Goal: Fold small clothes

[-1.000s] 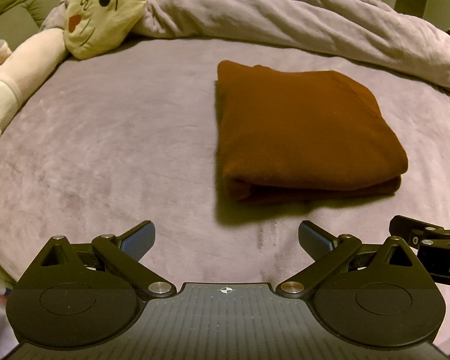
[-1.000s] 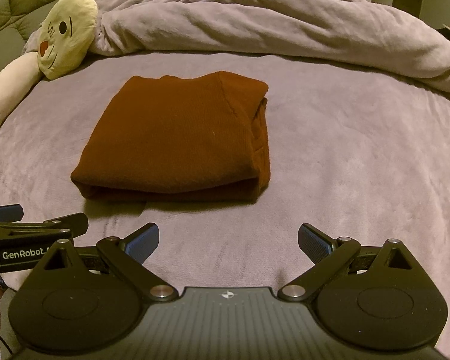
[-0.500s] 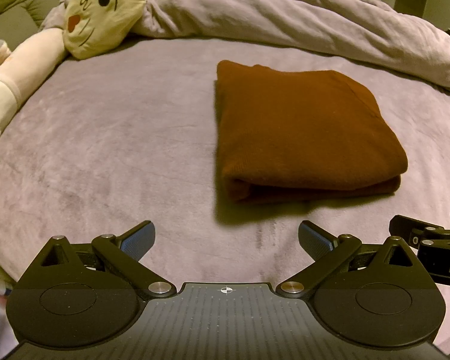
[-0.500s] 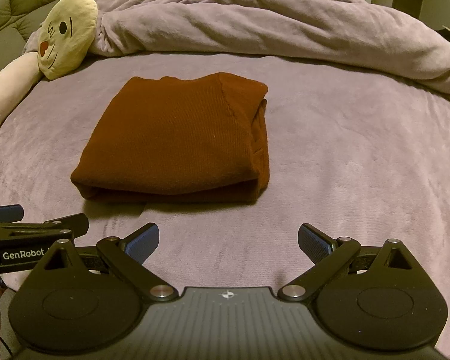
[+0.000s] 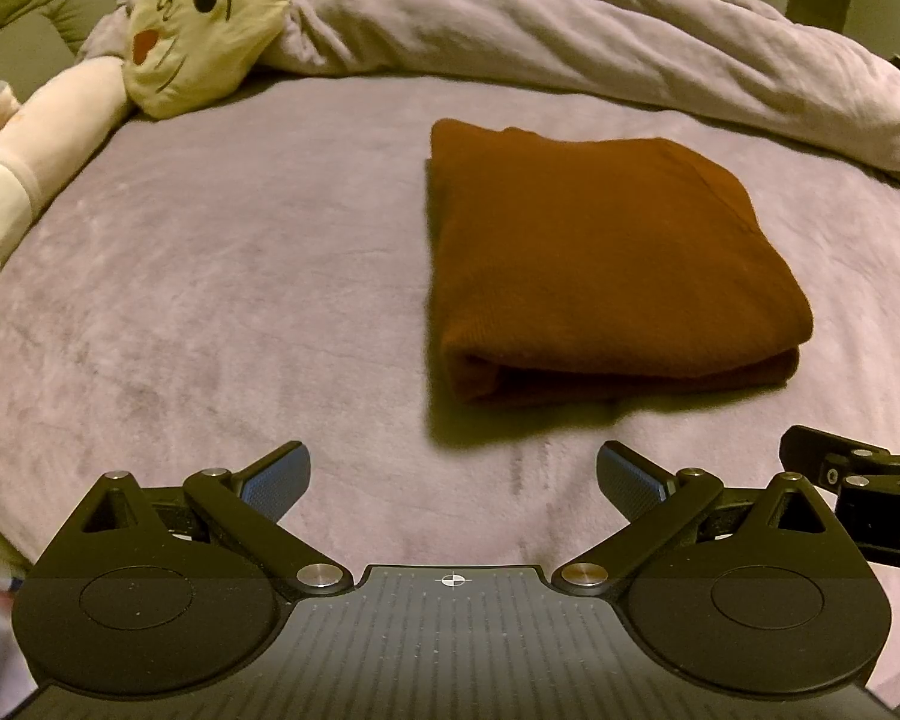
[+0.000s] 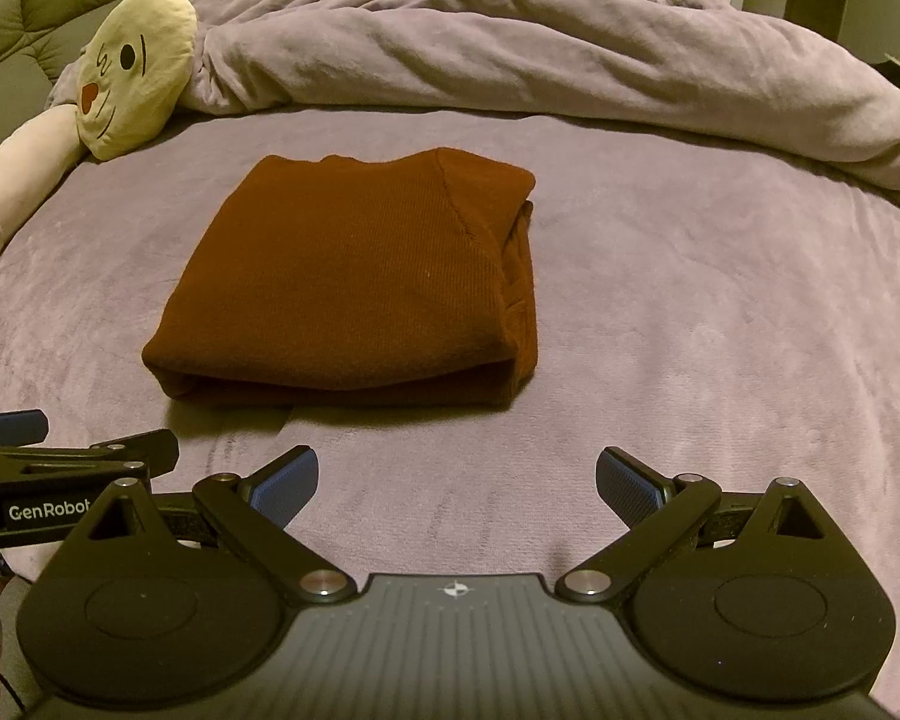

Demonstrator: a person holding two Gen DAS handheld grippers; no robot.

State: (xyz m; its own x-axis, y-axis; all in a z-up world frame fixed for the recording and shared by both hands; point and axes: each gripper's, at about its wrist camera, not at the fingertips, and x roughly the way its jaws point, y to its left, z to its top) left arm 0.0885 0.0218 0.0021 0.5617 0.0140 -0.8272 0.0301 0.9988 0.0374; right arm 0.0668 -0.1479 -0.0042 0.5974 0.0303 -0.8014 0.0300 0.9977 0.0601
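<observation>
The left gripper point(image 5: 453, 474) sat low at the bottom of its own view with its blue-padded fingers point(image 5: 273, 483) spread wide apart and nothing between them, hanging over bare bedspread point(image 5: 210, 300) just short of the garment; the right gripper point(image 6: 456, 477) was the same story, fingers splayed, empty, parked at the bottom of its frame. Each one showed up in the other's camera too, the right one poking in at the lower right edge of the left view, the left one at the lower left edge of the right view, so the pair were side by side and level, pointing forward along the bed. Neither touched cloth. Beyond them, centre-right in the left view and centre-left in the right, lay the brown sweater point(image 5: 600, 252), already a neat thick rectangle, doubled edge toward the grippers and layered edges showing on its right side in the right view. To my eye that was why both hands hung back and open: the fold looked finished, with nothing left to pinch. Further out, a cream plush toy point(image 5: 204, 24) lay in the upper left, and a rumpled mauve duvet point(image 5: 570, 30) was heaped across the top, well clear of the sweater.
</observation>
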